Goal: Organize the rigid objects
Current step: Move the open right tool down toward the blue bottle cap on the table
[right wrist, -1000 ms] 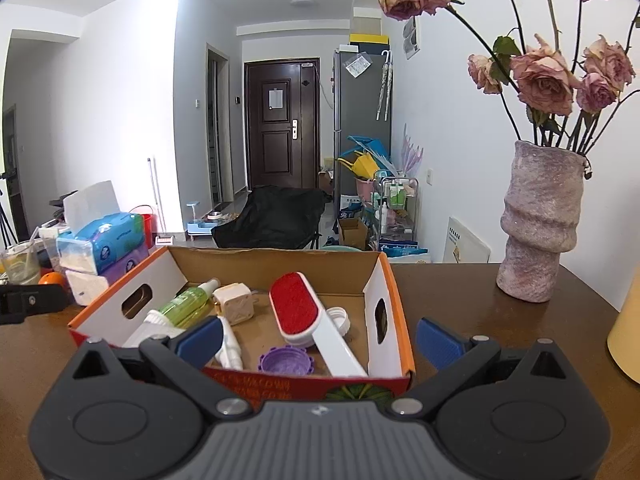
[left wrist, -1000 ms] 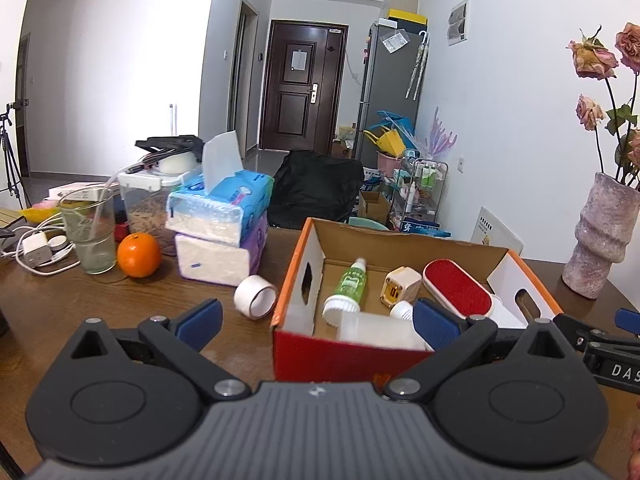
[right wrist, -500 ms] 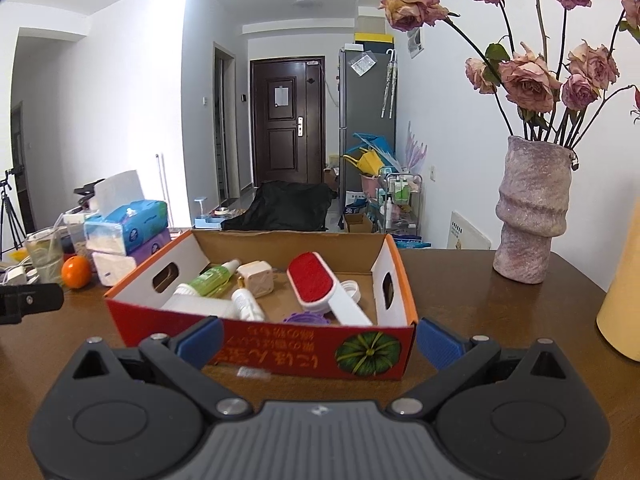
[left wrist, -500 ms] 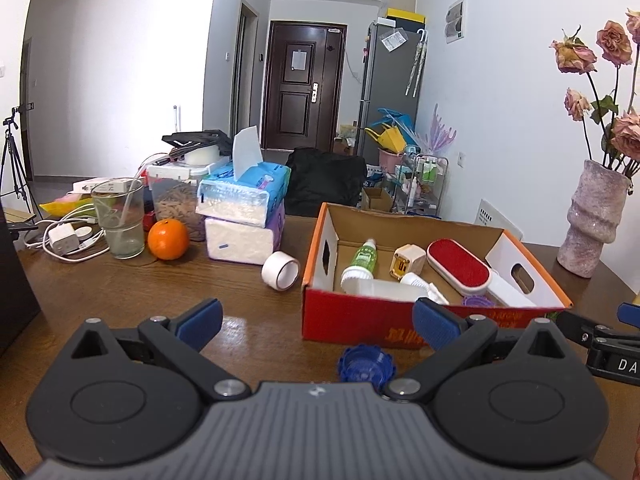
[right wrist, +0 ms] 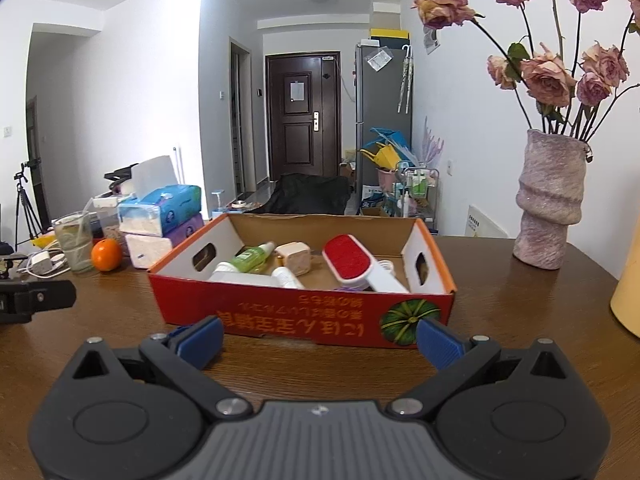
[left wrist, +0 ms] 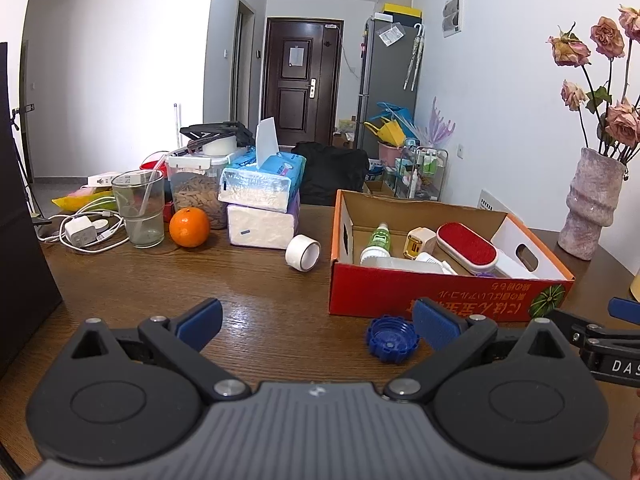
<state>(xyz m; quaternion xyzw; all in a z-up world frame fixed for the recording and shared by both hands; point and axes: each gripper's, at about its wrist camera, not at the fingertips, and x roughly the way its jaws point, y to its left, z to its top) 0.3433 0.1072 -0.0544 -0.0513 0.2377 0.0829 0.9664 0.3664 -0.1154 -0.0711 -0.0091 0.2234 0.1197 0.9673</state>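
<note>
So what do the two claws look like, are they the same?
Yes, they look like twins. The left claw and the right claw each have a dark grey ribbed body, two round black discs, silver bolts and black fingers tipped with blue pads. White letters "DAS" show on the right claw's side in the left view.

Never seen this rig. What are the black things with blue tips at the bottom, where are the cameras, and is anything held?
No robot here: a person holds a two-finger claw in each hand, with a fisheye camera on each looking along the fingers. One picture is from the left claw, the other from the right claw. Both are open and hold nothing. On the brown wooden table stands an orange-red cardboard box holding a red-faced lint brush and a green bottle. A blue plastic bottle cap lies in front of the box, near the left claw.
</note>
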